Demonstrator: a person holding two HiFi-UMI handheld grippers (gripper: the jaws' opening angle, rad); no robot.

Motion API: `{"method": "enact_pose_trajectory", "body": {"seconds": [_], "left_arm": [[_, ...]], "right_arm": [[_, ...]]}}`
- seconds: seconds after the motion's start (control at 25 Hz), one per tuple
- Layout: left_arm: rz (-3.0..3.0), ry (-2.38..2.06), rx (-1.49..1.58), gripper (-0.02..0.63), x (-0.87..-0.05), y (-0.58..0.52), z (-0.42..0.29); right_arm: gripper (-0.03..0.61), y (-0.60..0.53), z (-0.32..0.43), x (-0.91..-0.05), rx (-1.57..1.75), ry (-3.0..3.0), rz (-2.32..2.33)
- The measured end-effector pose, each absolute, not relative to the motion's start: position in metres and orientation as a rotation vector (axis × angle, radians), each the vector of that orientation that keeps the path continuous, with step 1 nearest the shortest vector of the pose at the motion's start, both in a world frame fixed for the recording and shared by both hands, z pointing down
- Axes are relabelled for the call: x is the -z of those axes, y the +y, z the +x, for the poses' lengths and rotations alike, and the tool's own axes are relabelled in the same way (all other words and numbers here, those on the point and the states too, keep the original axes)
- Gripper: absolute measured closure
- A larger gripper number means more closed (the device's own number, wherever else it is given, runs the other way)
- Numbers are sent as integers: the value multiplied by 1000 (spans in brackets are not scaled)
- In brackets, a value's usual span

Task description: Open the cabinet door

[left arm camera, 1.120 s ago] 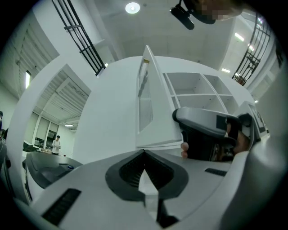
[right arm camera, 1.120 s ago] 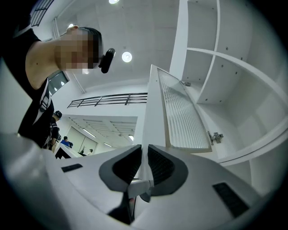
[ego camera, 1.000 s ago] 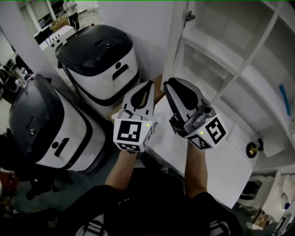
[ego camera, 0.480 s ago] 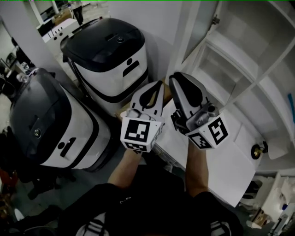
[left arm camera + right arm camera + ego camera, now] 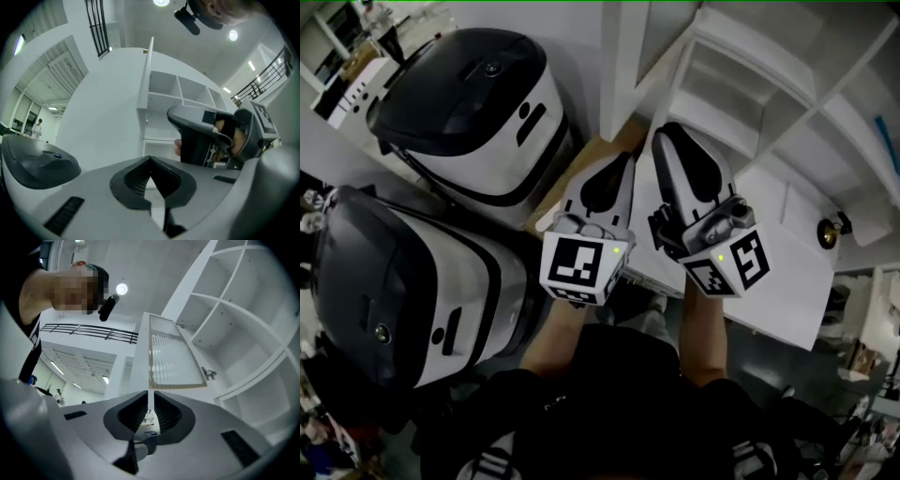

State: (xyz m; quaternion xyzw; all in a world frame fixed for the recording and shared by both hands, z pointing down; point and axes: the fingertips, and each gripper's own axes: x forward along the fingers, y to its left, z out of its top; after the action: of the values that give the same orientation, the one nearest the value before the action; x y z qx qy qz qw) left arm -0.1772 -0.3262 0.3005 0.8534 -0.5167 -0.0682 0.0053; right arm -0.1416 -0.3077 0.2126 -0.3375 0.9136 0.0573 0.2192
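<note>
1. Since one second ago the scene has slid in the head view. The far machine [image 5: 478,103] and the near machine [image 5: 403,291], both black and white, now sit more to the left, and the brass knob [image 5: 830,232] sits higher. The left gripper [image 5: 628,157] and the right gripper [image 5: 667,129] keep side by side in the middle.
2. On the left gripper [image 5: 150,158] the fingers are clenched. Their tips meet in a point and nothing is between them.
3. On the right gripper [image 5: 149,392] the fingers stand a narrow slit apart and grasp nothing. Only a white strip farther off shows through the slit.
4. The cabinet door [image 5: 171,357], with a ribbed glass pane, stands swung open from the white cabinet [image 5: 787,103]. It is ahead of the right gripper and apart from it.
5. The lower door [image 5: 769,281], plain white and carrying the knob, is also open. In the head view it lies under the right gripper.
6. Both grippers point toward the cabinet.
</note>
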Motion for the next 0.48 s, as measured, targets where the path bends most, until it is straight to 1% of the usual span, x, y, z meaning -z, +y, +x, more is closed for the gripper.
{"method": "enact_pose_trajectory", "body": {"seconds": [0.16, 0.32, 0.48], "left_arm": [[2684, -1465, 210, 603, -327, -331, -156], [2712, -1403, 213, 603, -343, -312, -116], [2747, -1293, 202, 603, -348, -287, -74]], "right_arm": [[522, -311, -100, -252, -92, 2479, -1230], [522, -290, -42, -297, 4, 2418, -1510], [531, -260, 8, -317, 44, 2338, -1695]]}}
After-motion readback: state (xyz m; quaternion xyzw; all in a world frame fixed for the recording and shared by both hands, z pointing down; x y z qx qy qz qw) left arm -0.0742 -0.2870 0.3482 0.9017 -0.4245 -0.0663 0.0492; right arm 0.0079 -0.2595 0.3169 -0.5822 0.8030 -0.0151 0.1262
